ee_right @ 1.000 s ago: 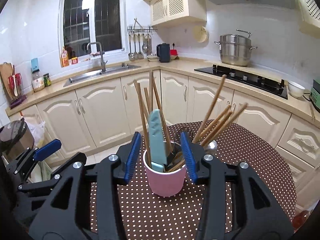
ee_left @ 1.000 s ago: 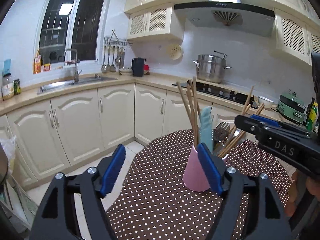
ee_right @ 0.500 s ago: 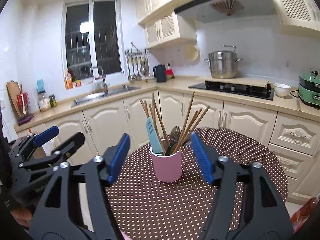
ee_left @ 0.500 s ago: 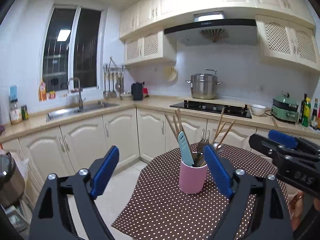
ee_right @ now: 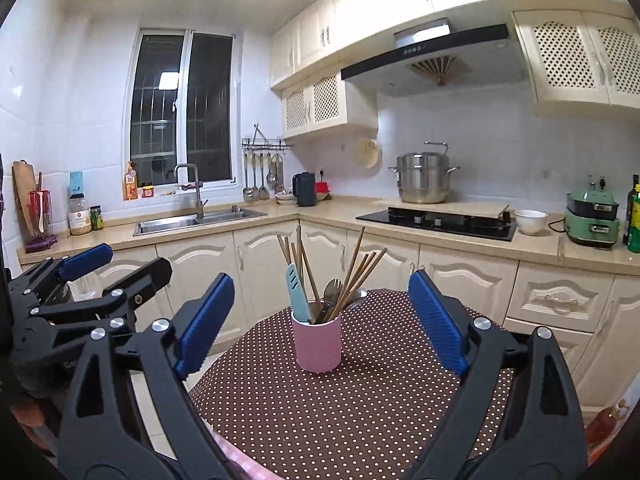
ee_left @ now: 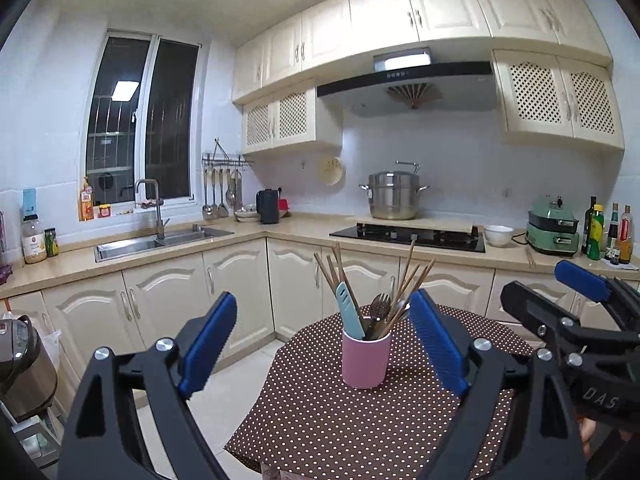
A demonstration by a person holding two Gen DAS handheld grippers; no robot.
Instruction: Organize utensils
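Ahead of both my tongs, the cup (ee_right: 316, 346) stands alone on the table (ee_right: 360, 408). Right tongs (ee_right: 320, 322) just opened wide, empty; left tongs (ee_left: 322, 340) wide too. Those leaning chopsticks (ee_right: 360, 268) could tip it if nudged.

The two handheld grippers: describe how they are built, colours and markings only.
Both match. The left gripper has a black angular frame of linked bars, silver round bolts at the pivots, and blue ribbed pads lining the jaws. The right gripper is built the same; from the left wrist view its black body shows white letters, "DAS". No cables show.
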